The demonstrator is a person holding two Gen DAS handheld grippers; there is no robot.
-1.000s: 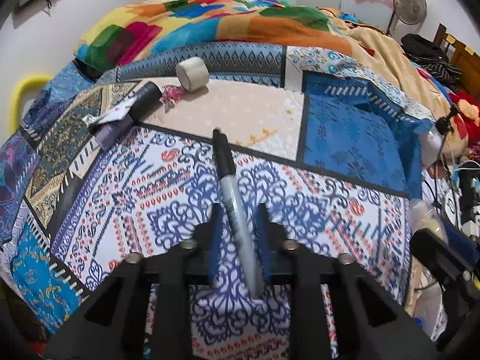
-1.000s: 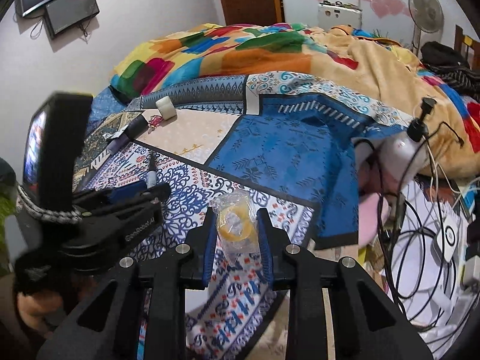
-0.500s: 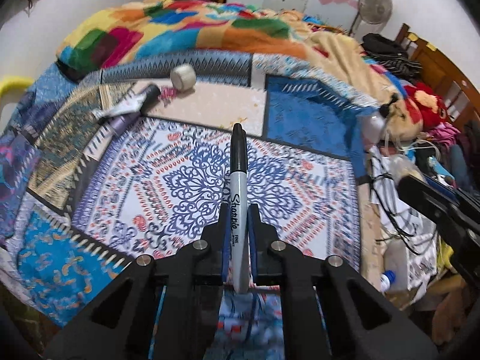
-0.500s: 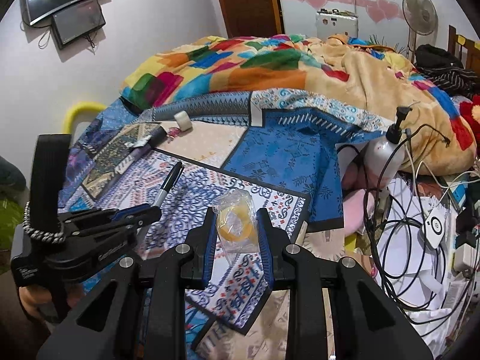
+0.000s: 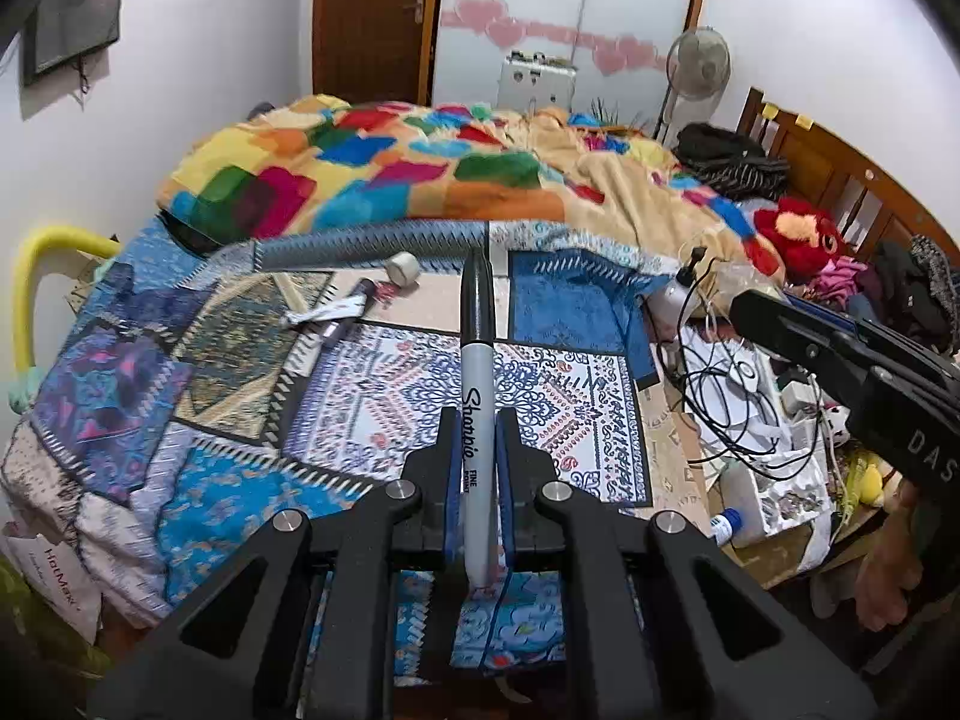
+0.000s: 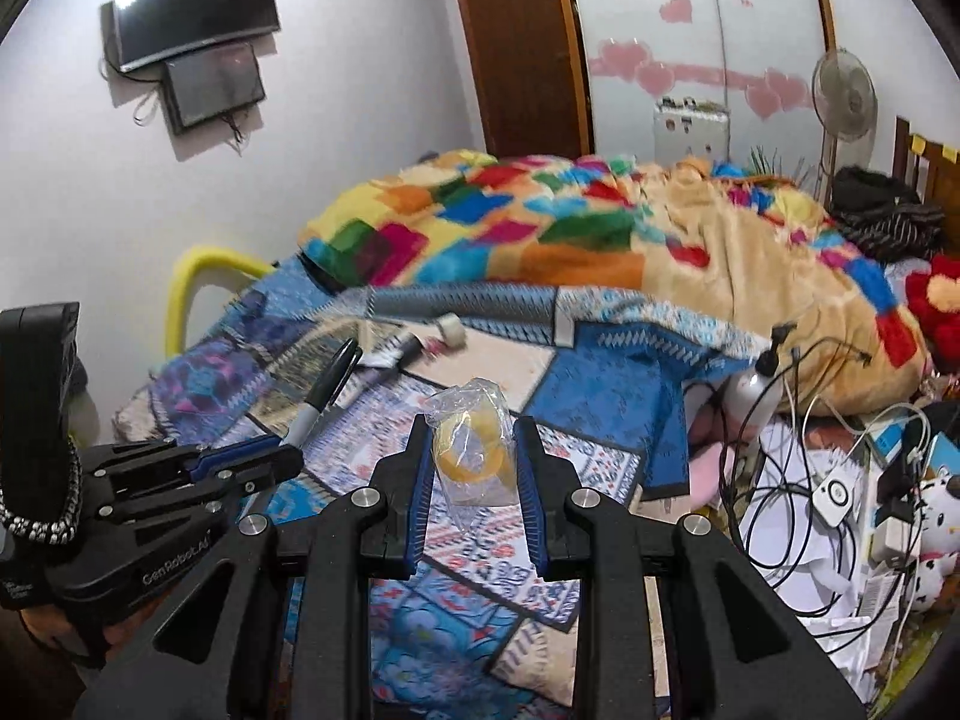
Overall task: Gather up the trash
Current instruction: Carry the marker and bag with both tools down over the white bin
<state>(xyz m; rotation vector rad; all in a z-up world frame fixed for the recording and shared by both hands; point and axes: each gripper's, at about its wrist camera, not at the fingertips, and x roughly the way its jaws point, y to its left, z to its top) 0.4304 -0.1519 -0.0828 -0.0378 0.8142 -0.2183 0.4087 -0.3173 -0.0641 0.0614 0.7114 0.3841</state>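
Note:
My left gripper [image 5: 478,420] is shut on a grey Sharpie marker [image 5: 477,360] with a black cap, held upright above the patterned bedspread [image 5: 384,396]. It also shows in the right wrist view [image 6: 282,450], at the left, with the marker [image 6: 324,390] sticking up. My right gripper [image 6: 474,438] is shut on a clear plastic bag with a yellow tape roll [image 6: 471,450] inside, held above the bed's near edge. On the bed farther back lie a white tape roll [image 5: 401,269], a tube [image 5: 327,317] and a small wrapper.
A colourful blanket [image 5: 420,180] is heaped at the far side of the bed. Cables, papers and a spray bottle [image 6: 750,384] clutter the floor at the right. A yellow rail [image 5: 27,288] stands at the bed's left. A fan [image 5: 699,60] stands by the far wall.
Both grippers have risen and pulled back from the bed, each keeping its hold. The left gripper closed on the marker and lifted it off the bedspread.

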